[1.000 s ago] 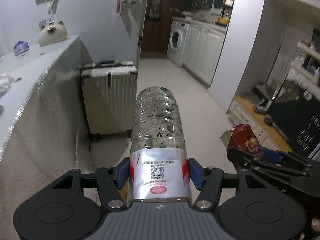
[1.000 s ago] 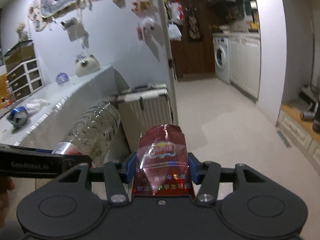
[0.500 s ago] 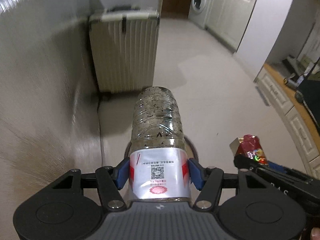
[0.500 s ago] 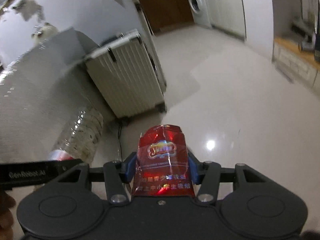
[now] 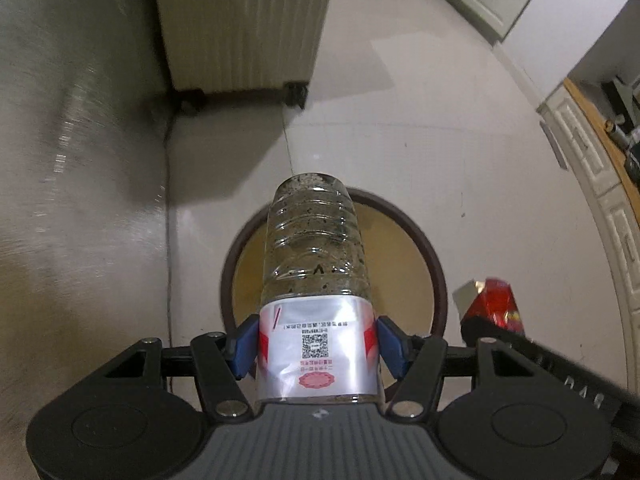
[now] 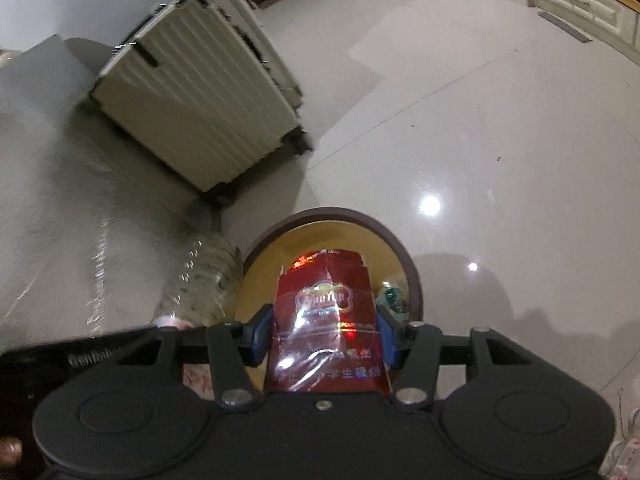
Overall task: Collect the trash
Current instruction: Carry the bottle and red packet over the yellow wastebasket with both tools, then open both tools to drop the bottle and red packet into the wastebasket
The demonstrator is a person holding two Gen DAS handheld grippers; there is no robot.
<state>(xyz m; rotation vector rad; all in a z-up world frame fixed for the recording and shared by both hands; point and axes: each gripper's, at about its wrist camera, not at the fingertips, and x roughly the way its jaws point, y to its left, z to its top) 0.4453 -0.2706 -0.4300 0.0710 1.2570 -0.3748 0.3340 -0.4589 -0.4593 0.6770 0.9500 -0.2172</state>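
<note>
My left gripper (image 5: pixel 316 348) is shut on a clear plastic bottle (image 5: pixel 314 248) with a white and red label, its blue pads pressed on the label. The bottle points down over a round bin (image 5: pixel 434 264) with a dark brown rim and tan inside, standing on the floor. My right gripper (image 6: pixel 325 338) is shut on a red cigarette pack (image 6: pixel 326 320), held above the same bin (image 6: pixel 408 264). The pack (image 5: pixel 494 306) shows at the right in the left wrist view, and the bottle (image 6: pixel 200 284) at the left in the right wrist view. A crumpled scrap (image 6: pixel 394 296) lies in the bin.
A cream ribbed suitcase (image 5: pixel 240 20) on wheels stands on the floor beyond the bin, against the counter's side panel (image 5: pixel 80 160). White cabinets (image 5: pixel 600 152) line the right. Pale tiled floor (image 6: pixel 480 140) spreads to the right of the bin.
Both grippers have dropped from counter height and tipped downward, each keeping its grip. The counter top and kitchen have left view, and the round bin has come into view beneath the bottle and pack.
</note>
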